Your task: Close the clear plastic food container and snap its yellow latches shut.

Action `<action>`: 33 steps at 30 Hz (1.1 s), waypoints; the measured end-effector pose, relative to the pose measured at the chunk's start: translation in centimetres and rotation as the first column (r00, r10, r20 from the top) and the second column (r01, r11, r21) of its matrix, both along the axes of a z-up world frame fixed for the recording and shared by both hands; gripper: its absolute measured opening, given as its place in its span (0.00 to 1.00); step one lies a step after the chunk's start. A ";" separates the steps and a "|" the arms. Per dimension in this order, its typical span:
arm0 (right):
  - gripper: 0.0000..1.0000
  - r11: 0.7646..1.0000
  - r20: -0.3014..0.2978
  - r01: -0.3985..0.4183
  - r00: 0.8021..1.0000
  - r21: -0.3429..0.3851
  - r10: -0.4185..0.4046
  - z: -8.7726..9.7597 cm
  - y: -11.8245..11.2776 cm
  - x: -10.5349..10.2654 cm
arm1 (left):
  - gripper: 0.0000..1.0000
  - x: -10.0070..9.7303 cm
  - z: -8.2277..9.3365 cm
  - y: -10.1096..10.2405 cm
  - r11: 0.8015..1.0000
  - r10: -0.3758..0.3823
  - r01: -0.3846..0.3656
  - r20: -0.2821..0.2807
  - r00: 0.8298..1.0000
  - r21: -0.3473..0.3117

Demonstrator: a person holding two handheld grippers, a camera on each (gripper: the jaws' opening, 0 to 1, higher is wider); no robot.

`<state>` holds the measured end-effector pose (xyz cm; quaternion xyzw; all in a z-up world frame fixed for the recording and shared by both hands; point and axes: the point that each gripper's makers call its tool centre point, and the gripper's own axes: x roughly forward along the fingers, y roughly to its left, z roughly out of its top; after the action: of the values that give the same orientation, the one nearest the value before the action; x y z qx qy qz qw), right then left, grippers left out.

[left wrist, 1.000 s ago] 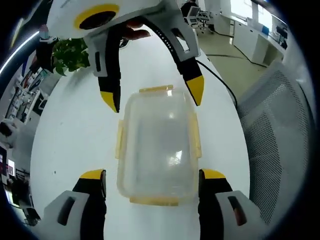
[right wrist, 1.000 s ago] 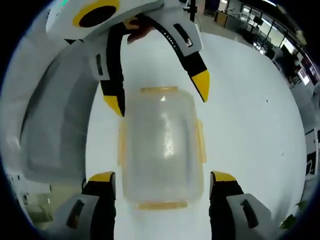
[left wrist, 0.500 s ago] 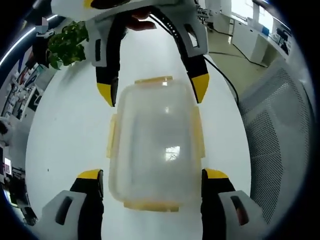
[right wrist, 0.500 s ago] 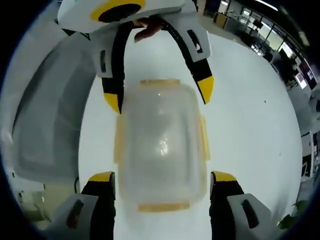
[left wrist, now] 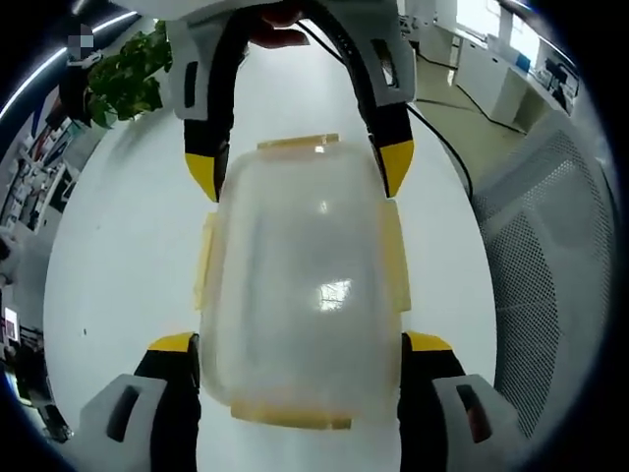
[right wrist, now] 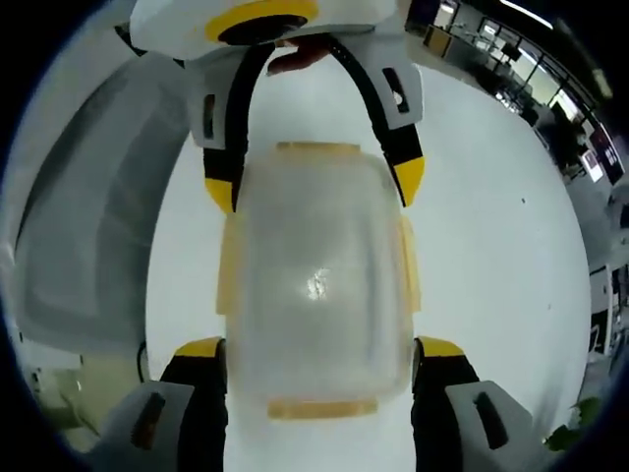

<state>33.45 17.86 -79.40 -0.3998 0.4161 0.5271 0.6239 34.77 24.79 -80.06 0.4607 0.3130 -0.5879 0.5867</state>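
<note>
**Two grippers straddle the clear box from opposite ends**

The clear plastic container lies lid-on upon the white table, between both tools. In the left gripper view, the left gripper stands released at 6 o'clock, its yellow-tipped jaws spread either side of the box's near end, while the right gripper reaches in from 12 o'clock, also spread wide, tips beside the far corners. The yellow latches stick outward along the box's edges. A potted plant sits near 10 o'clock, a mesh chair at 3 o'clock. The right gripper view shows the same arrangement mirrored.
</note>
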 end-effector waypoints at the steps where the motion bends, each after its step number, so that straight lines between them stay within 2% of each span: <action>1: 0.77 1.000 0.000 -0.003 1.000 -0.001 0.003 0.0 0.0 0.0 | 0.84 0.0 0.0 0.0 1.000 -0.001 0.001 0.000 1.000 0.001; 21: 0.76 1.000 -0.008 0.004 1.000 -0.030 -0.004 -0.1 0.6 -0.4 | 0.83 -0.4 0.0 0.6 0.999 0.003 -0.003 -0.015 1.000 -0.033; 33: 0.76 0.999 -0.011 0.011 1.000 -0.030 -0.012 -0.1 2.4 -0.6 | 0.83 -0.5 0.0 2.4 1.000 -0.007 0.006 -0.015 1.000 -0.027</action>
<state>32.83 20.22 -79.49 -0.4038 0.4297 0.5195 0.6184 34.23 27.16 -80.02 0.4494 0.3080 -0.5974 0.5885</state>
